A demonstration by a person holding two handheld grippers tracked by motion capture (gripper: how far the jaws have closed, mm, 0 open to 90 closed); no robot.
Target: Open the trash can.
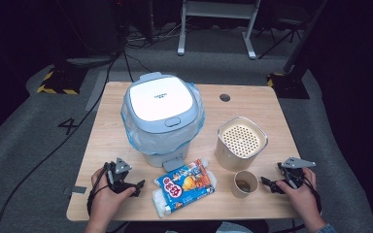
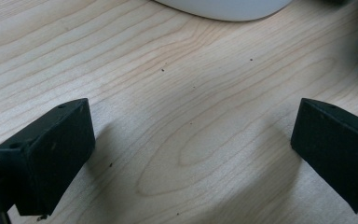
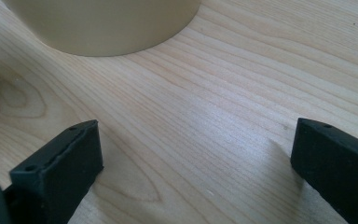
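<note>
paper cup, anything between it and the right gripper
Nothing visible. The right gripper rests on the table with its jaws open, just to the right of the paper cup, and only bare wood lies between them.

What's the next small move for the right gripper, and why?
Probably ease the right gripper left toward the paper cup. Its jaws stand open with only bare table between them, and the cup sits just beside its tips, the nearest thing to grasp.
</note>
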